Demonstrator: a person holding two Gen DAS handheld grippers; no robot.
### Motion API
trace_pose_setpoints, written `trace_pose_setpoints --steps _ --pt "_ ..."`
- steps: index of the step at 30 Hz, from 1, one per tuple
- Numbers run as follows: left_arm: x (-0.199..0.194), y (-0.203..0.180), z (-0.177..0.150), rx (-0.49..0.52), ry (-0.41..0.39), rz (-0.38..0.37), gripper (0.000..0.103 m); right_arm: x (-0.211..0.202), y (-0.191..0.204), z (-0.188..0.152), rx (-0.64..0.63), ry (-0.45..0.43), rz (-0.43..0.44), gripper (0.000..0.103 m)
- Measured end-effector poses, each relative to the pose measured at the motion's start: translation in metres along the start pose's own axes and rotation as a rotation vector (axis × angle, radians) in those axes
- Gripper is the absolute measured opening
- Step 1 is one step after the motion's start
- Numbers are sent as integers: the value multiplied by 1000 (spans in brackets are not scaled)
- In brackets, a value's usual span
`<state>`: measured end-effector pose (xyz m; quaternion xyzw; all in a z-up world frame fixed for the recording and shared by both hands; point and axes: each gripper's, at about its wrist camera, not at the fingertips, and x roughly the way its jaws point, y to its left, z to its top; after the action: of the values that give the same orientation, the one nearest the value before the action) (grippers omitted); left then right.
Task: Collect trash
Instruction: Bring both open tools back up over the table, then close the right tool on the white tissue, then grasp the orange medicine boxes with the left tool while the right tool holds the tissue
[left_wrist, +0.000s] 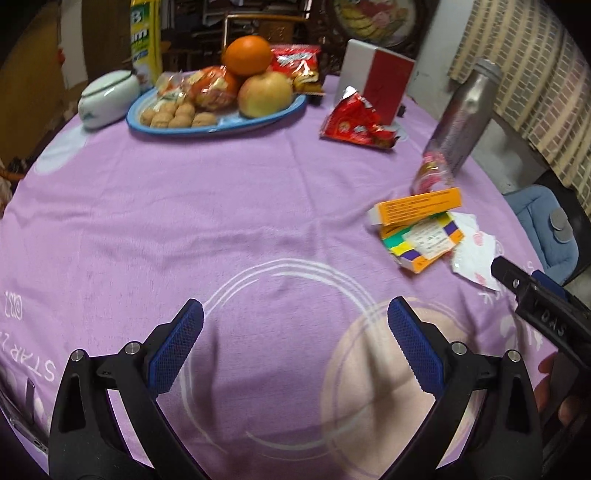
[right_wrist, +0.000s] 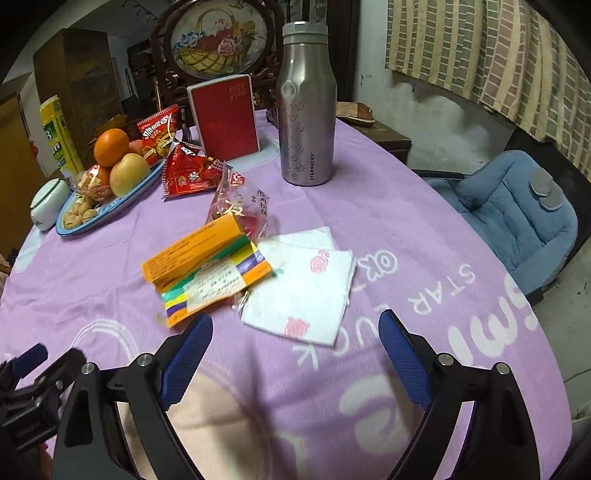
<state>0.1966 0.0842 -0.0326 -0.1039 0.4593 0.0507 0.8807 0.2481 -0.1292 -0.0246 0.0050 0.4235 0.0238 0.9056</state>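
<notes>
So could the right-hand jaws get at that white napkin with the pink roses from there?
Probably yes. The right gripper is open, and the white rose-printed napkin lies flat just ahead on the purple tablecloth, with nothing between them.

A purple tablecloth (right_wrist: 369, 206) printed with white letters covers the table. On it, far left, a blue plate (left_wrist: 221, 123) holds an orange (left_wrist: 248, 55), an apple (left_wrist: 264, 94) and walnuts (left_wrist: 177, 115) — a white lidded jar (left_wrist: 107, 98) stands just beside it. A red-and-white box (right_wrist: 225, 118) stands upright near a steel bottle (right_wrist: 306, 110). Beyond the table's right edge, a blue cushion (right_wrist: 517, 210) — behind it, a checked curtain (right_wrist: 498, 51).
</notes>
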Motion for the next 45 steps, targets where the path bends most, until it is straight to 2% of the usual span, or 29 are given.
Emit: trace_pose_setpoints --steps 6,9,17,19,20,21,23,25,27,32,36,40,42,45 --pt "10 14 0 -52 21 27 96 18 -5 10 9 13 25 90" --pt "18 18 -1 -72 55 28 96 32 -1 12 -25 40 -3 89" --pt "28 17 -3 -65 86 33 97 67 -3 12 -5 128 -13 79" --pt "28 14 -4 -53 88 35 97 67 -2 11 -15 106 -15 71" --pt "29 12 -4 -46 90 36 97 65 -2 11 -17 99 -10 55" --pt "29 11 -5 -39 91 37 97 63 -2 11 -16 91 -11 34" --pt "29 9 -6 -30 91 39 97 58 -4 11 -6 94 10 8" --pt "29 8 -6 -22 89 39 97 53 -8 10 11 93 34 7" --pt "27 6 -7 -14 85 40 97 41 -13 7 32 60 41 7" --pt "25 2 -9 6 69 51 97 -1 -33 -2 131 -45 121 7" --pt "20 -4 -12 15 58 51 97 -18 -42 -10 135 -135 112 7" --pt "9 -17 -2 15 36 34 96 -12 -50 -18 140 -116 150 7" --pt "3 -34 11 60 11 35 96 -16 -55 -20 148 -125 182 7" --pt "12 -63 33 141 15 21 96 -20 -58 -22 139 -152 188 7"
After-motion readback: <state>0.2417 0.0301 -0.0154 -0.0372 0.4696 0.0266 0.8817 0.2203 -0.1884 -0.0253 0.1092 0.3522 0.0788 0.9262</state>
